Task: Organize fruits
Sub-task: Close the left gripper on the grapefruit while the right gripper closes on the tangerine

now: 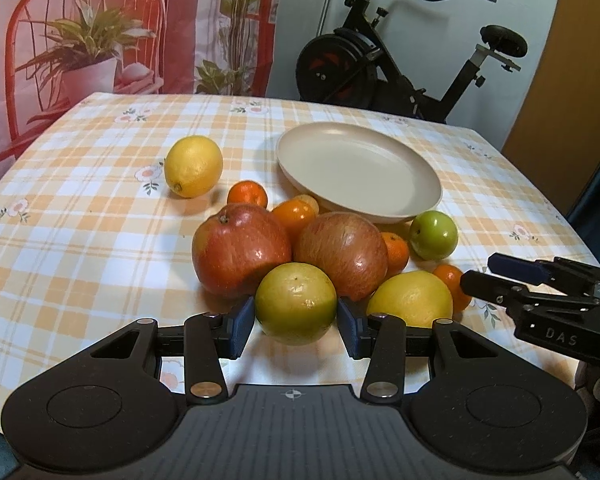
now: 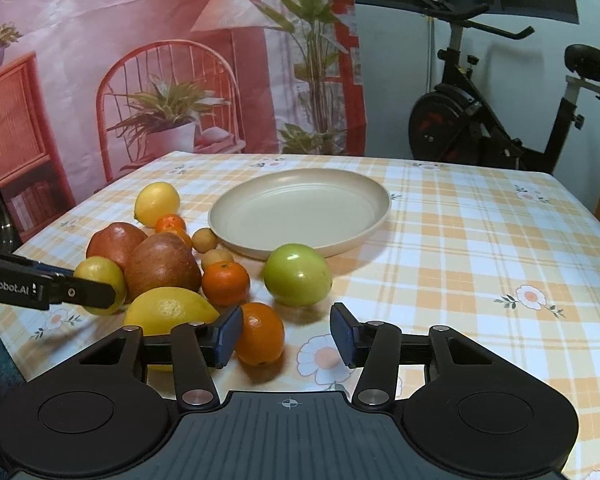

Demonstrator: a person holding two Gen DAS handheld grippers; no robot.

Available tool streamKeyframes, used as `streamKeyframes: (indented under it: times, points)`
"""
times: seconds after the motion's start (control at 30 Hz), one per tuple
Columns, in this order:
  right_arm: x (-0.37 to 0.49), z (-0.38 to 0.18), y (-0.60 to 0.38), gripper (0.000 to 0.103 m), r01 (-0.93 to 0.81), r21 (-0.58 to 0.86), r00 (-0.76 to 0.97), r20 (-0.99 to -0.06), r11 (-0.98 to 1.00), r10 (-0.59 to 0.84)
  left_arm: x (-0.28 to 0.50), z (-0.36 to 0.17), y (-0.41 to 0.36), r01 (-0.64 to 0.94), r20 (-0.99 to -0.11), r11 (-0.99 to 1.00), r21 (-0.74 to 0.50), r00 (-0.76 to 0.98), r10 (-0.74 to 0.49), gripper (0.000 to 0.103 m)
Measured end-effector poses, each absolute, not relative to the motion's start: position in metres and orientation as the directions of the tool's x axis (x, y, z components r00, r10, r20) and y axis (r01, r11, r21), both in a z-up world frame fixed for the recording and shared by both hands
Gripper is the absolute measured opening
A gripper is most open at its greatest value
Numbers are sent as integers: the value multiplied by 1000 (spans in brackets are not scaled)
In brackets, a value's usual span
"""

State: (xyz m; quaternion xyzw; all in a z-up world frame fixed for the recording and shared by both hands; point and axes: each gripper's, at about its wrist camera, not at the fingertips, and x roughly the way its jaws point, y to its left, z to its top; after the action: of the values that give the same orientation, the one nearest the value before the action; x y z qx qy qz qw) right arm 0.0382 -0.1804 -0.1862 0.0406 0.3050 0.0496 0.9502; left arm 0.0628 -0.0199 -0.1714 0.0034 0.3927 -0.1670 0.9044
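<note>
We can read two pieces of writing: the letters "DAS" on the black body of the right gripper (image 1: 496, 276) as it shows at the right edge of the left wrist view, and "enRobot.AI", cut off at the frame edge, on the left gripper (image 2: 100, 294) as it shows at the left edge of the right wrist view.

Our left gripper (image 1: 296, 316) is held low and level over the table (image 1: 80, 208), pointing toward the pile of fruit. Its blue pads (image 1: 242, 322) sit against both sides of a yellow-green citrus fruit (image 1: 296, 303), so it is grasping that fruit at the near edge of the pile.

Our right gripper (image 2: 286, 334) is also low and level, to the right of the pile. Its jaws are spread apart. A small orange (image 2: 260, 334) lies on the cloth just beside the left pad (image 2: 228, 334), with a wide gap to the right pad; nothing is gripped.

The fruit is bunched together on an orange and white checked tablecloth with small flower prints. Behind the held citrus are two large red apples (image 1: 242, 248), side by side and touching. A lemon (image 1: 412, 298) lies to the right of the held fruit, a second lemon (image 1: 193, 166) sits apart at the far left, and a glossy green apple (image 1: 434, 234) rests just in front of a beige plate (image 1: 380, 204). Several small mandarins (image 1: 247, 194) fill the gaps. The plate holds no fruit.
</note>
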Motion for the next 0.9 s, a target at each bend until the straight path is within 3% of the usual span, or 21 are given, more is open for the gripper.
streamKeyframes:
  times: [0.4,0.63,0.9]
  points:
    - [38,-187,-171,40,-127,89,789,-595,988,155,60,-169,-20,311,-697,943,-122,649,-304,48]
    - [39,-192,-158,37,-171,-21,780,-614,985,123,60,-169,-20,312,-697,942,-121,650,-304,48]
    - [43,-196,-155,37,-198,-51,778,-616,979,126,60,-168,-21,318,-692,941,-118,653,-307,48]
